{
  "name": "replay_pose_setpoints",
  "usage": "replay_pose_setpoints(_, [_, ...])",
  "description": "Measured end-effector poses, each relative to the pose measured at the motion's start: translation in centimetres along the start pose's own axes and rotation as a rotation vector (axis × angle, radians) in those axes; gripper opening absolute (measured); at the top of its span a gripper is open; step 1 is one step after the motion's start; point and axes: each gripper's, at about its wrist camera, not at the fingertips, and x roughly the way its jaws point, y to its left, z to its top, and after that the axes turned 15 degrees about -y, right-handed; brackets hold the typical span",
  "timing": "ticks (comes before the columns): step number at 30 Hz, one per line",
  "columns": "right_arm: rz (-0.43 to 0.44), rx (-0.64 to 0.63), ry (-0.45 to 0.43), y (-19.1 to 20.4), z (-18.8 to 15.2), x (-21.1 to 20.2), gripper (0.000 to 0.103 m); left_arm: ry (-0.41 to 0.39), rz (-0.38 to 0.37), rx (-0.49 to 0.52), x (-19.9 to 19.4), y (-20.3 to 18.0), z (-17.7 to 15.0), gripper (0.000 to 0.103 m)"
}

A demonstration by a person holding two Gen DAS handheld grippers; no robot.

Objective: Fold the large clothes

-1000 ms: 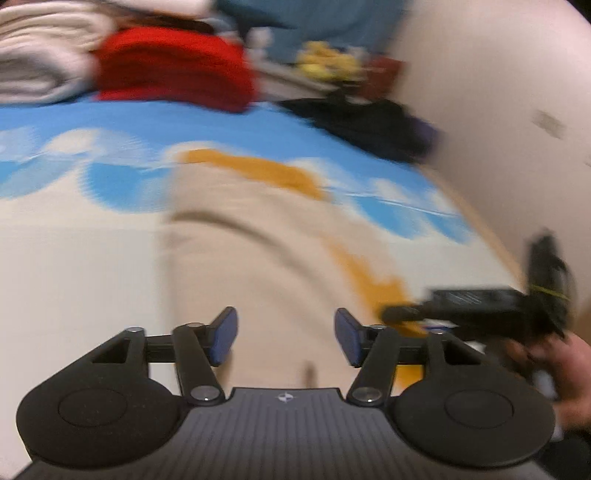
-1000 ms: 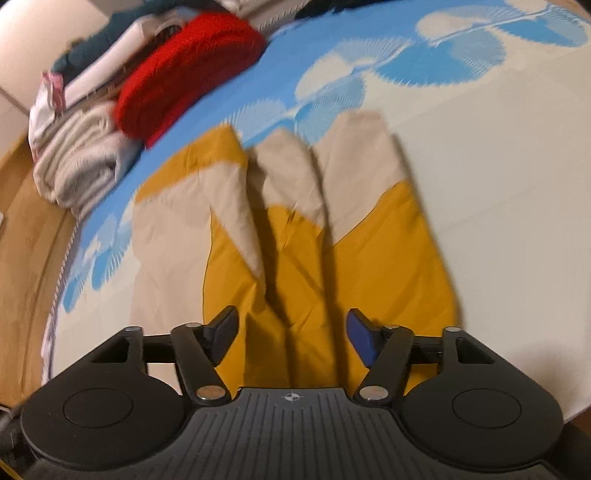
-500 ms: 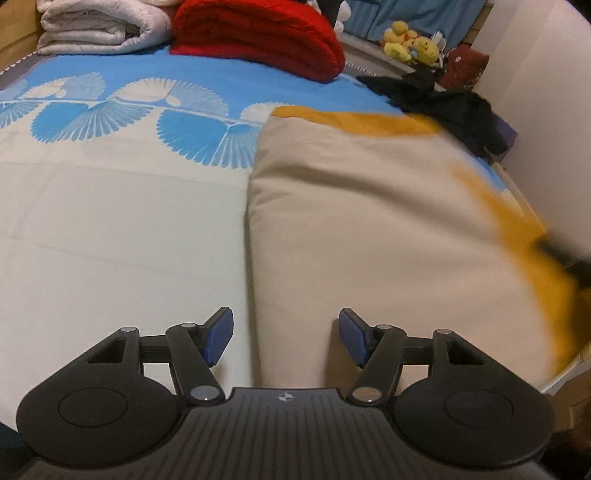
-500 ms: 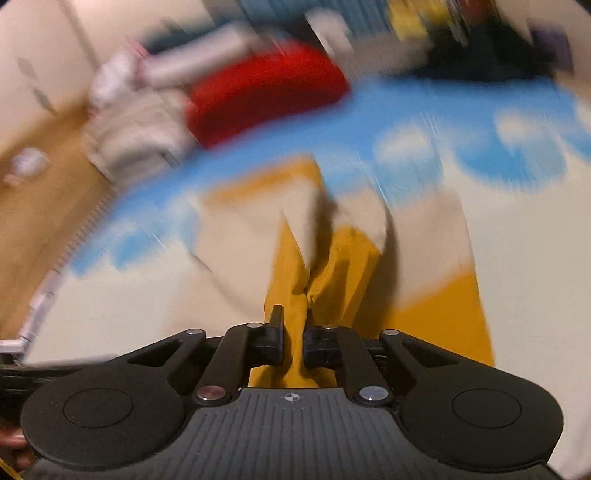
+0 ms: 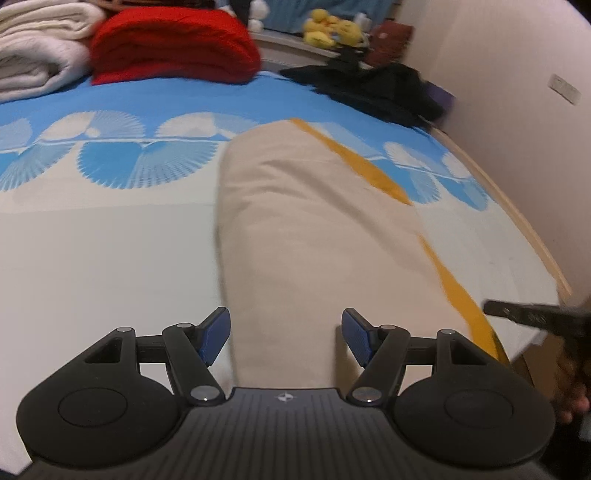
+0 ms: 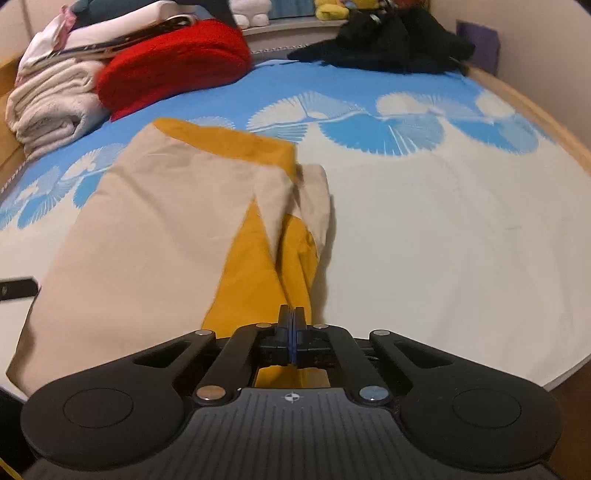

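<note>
A large beige and mustard-yellow garment [image 5: 317, 236] lies lengthwise on the bed, its near end by the front edge. In the right wrist view the same garment [image 6: 155, 236] shows a beige panel on the left and a bunched yellow part [image 6: 273, 273] in the middle. My left gripper [image 5: 285, 334] is open and empty, its blue pads either side of the garment's near beige end. My right gripper [image 6: 291, 325] is shut on the yellow near edge of the garment. The right gripper's tip also shows in the left wrist view [image 5: 532, 317] at the far right.
The bed [image 6: 443, 236] has a white and blue fan-patterned cover. A red folded blanket [image 5: 173, 48] and white folded towels [image 5: 37, 51] lie at the back left. A black clothes heap [image 5: 373, 88] and yellow soft toys [image 5: 332, 31] sit at the back right, by the wall [image 5: 517, 92].
My right gripper has closed on the garment's yellow edge and drawn it toward the beige side. The garment now lies narrower. My left gripper stays open over the beige end.
</note>
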Motion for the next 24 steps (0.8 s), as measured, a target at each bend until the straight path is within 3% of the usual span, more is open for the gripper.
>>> replay_pose_setpoints(3, [0.018,0.047,-0.011,-0.5,0.1,0.1,0.000,0.039,-0.033,0.003,0.0,0.3,-0.5,0.068])
replay_pose_setpoints(5, [0.042,0.070,-0.035,-0.7,0.5,0.2,0.000,0.160,-0.022,0.042,1.9,0.3,-2.0,0.064])
replay_pose_setpoints(6, [0.066,0.089,-0.056,-0.7,0.6,-0.2,0.000,0.210,-0.008,0.076,2.7,0.0,-3.0,0.064])
replay_pose_setpoints(8, [0.125,0.139,-0.089,-0.7,0.9,-0.5,0.003,0.213,0.012,0.204,3.1,-1.5,-3.9,0.067])
replay_pose_setpoints(10, [0.179,0.193,-0.097,-0.9,1.0,-0.7,0.021,0.202,0.002,0.235,2.9,-2.3,-4.1,0.073])
replay_pose_setpoints(11, [0.197,0.209,-0.088,-0.9,1.1,-0.5,0.045,0.197,0.003,0.230,2.8,-2.4,-4.1,0.074])
replay_pose_setpoints(12, [0.213,0.221,-0.066,-0.9,0.9,-0.3,0.058,0.195,0.005,0.219,2.7,-2.4,-3.9,0.075])
replay_pose_setpoints(16, [0.244,0.128,0.036,1.0,-0.2,1.0,0.051,0.144,0.010,0.121,1.8,-1.4,-2.6,0.075])
replay_pose_setpoints(18, [0.238,0.015,0.078,2.3,-0.9,1.3,0.002,0.082,0.023,0.090,0.8,-1.0,-1.6,0.075])
replay_pose_setpoints(21, [0.249,-0.045,0.023,3.3,-0.8,0.1,0.001,-0.002,0.056,0.003,-0.6,0.3,-0.3,0.075])
replay_pose_setpoints(24, [0.251,0.032,-0.092,1.5,0.2,-2.2,0.000,-0.041,0.057,-0.096,-1.2,1.4,0.6,0.074])
